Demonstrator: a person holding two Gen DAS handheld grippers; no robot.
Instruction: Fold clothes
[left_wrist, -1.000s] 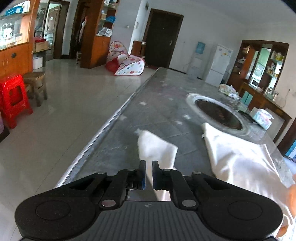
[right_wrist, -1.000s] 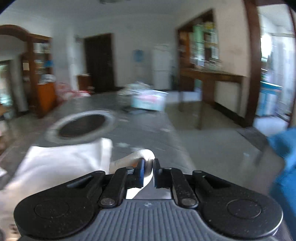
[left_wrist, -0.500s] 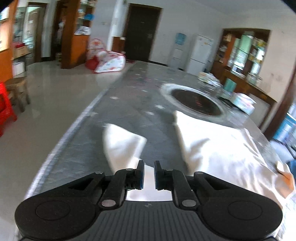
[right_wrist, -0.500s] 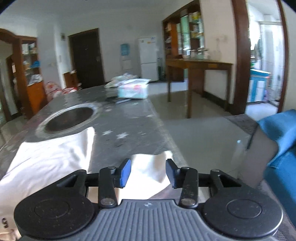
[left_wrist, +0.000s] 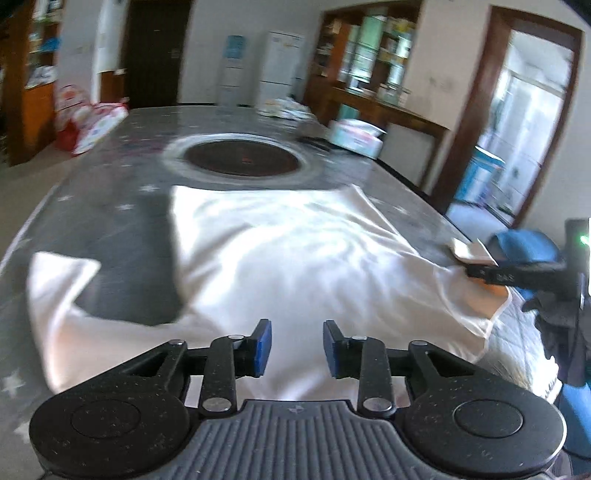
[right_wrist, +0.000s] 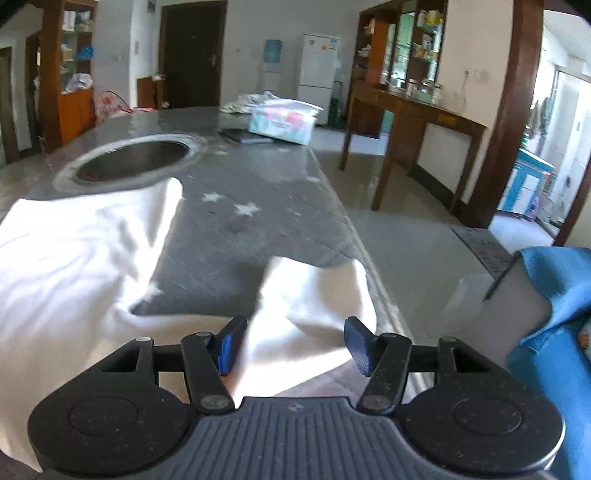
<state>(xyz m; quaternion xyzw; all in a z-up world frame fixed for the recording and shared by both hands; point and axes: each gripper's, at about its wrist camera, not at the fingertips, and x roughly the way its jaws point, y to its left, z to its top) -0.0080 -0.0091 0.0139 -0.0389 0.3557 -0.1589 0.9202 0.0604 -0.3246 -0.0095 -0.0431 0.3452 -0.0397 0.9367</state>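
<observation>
A white T-shirt (left_wrist: 288, 258) lies spread flat on the grey star-patterned table (left_wrist: 110, 177), its left sleeve (left_wrist: 55, 280) out to the side. My left gripper (left_wrist: 297, 347) is open and empty just above the shirt's near part. In the right wrist view the shirt body (right_wrist: 74, 258) lies at the left and the right sleeve (right_wrist: 314, 295) lies near the table's right edge. My right gripper (right_wrist: 291, 345) is open and empty over that sleeve. The right gripper also shows in the left wrist view (left_wrist: 517, 275), at the shirt's right side.
A round metal-rimmed recess (right_wrist: 133, 158) is sunk in the table beyond the shirt. A tissue pack (right_wrist: 282, 120) and a dark flat object (right_wrist: 245, 136) lie at the far end. The table's right edge (right_wrist: 354, 236) drops to the floor. Something blue (right_wrist: 554, 332) stands at the right.
Both grippers have opened and let go of the sleeves; the right opened first. The left gripper has swung right, from the left sleeve to over the shirt body.
</observation>
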